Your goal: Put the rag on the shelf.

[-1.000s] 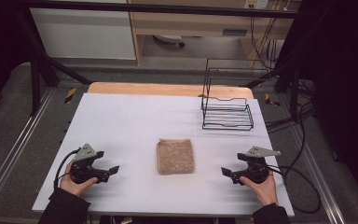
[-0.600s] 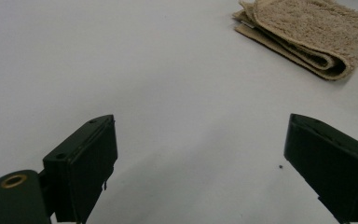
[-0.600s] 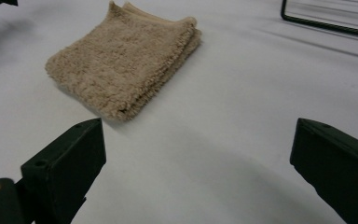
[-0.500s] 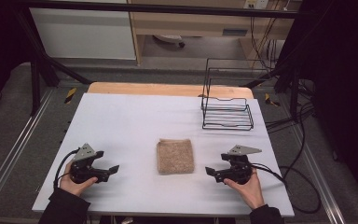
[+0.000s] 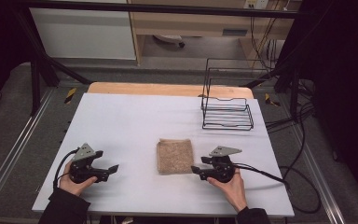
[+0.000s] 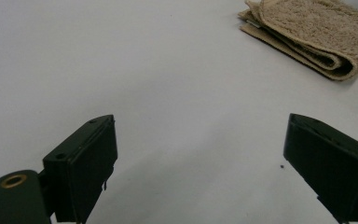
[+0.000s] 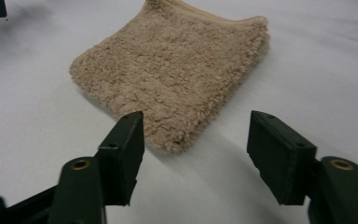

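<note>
Two grippers open: left gripper [image 5: 113,168] parked wide, right gripper [image 7: 196,144] has just been narrowing, nothing pinched yet. Folded towel [image 5: 175,156] mid-table [image 5: 121,116], corner just ahead — go low, catch all layers before squeezing.

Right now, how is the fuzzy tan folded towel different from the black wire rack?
The fuzzy tan folded towel lies flat and soft near the table's front, between the two grippers; the black wire rack stands tall, stiff and see-through at the far right corner. The towel is pale and solid; the rack is dark, thin wire. Both rest on the white table, untouched.
</note>
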`<state>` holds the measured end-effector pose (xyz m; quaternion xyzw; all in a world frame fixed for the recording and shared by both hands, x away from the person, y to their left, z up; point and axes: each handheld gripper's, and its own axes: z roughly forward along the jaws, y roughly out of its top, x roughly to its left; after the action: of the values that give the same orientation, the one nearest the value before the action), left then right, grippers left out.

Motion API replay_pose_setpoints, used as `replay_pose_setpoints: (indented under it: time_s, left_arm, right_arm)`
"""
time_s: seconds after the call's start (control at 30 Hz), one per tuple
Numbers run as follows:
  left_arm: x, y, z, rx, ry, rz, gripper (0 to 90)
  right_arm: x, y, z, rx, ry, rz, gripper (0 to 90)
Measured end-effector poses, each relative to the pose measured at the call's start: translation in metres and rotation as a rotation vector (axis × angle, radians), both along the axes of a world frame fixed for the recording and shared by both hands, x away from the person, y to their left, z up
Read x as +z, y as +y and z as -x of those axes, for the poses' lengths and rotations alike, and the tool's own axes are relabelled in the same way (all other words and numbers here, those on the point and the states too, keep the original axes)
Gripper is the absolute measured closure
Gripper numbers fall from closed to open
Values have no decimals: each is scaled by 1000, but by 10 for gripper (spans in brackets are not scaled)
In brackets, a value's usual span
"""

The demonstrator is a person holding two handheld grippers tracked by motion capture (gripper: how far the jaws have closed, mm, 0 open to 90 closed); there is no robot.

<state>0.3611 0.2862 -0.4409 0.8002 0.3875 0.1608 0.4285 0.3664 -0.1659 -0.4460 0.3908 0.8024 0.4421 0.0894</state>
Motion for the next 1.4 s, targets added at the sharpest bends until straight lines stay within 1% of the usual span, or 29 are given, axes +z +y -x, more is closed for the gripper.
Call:
replay_pose_setpoints:
  time_s: [0.03,0.13,0.23,0.3,0.4,0.47,0.5,0.53,0.6,0.8,0.9,0.97,1.13,1.17,1.27,1.3,1.37,1.4]
  left_arm:
    - [0,0,0,0,0,1,97]
    - [0,0,0,0,1,0,97]
    - [0,0,0,3,0,5,99]
    - [0,0,0,3,1,6,100]
    - [0,1,0,4,2,7,102]
    - [0,1,0,4,1,6,103]
    - [0,1,0,4,1,6,103]
    - [0,1,0,4,1,6,104]
    - [0,1,0,5,3,5,105]
    - [0,1,0,6,3,5,108]
    - [0,1,0,4,3,3,108]
    - [0,1,0,4,3,3,108]
    - [1,1,0,2,3,2,109]
    - [1,1,0,2,3,2,109]
    - [1,1,0,1,5,1,108]
    - [1,1,0,1,5,1,108]
    - [0,0,0,-1,5,-4,109]
    - [0,0,0,-1,5,-3,109]
  right_arm:
    - [-1,3,0,-1,3,0,424]
    - [-3,10,0,1,2,26,505]
    - [-6,15,0,5,24,24,579]
    - [-8,16,-1,5,37,29,629]
    - [-10,17,-1,10,40,34,702]
    - [-9,17,0,8,50,26,768]
    - [-9,17,0,8,50,26,768]
    - [-9,17,0,5,57,27,817]
    - [-8,16,0,9,52,28,849]
    - [-2,13,0,17,68,15,876]
    - [1,11,-1,23,65,20,877]
    - [6,6,-1,35,73,41,878]
    - [11,0,-1,54,91,72,877]
    - [11,0,-1,54,91,72,877]
    - [13,-12,-1,53,119,72,875]
    - [13,-16,-1,50,121,73,873]
    - [14,-23,-1,45,128,92,870]
    - [14,-23,-1,45,128,92,870]
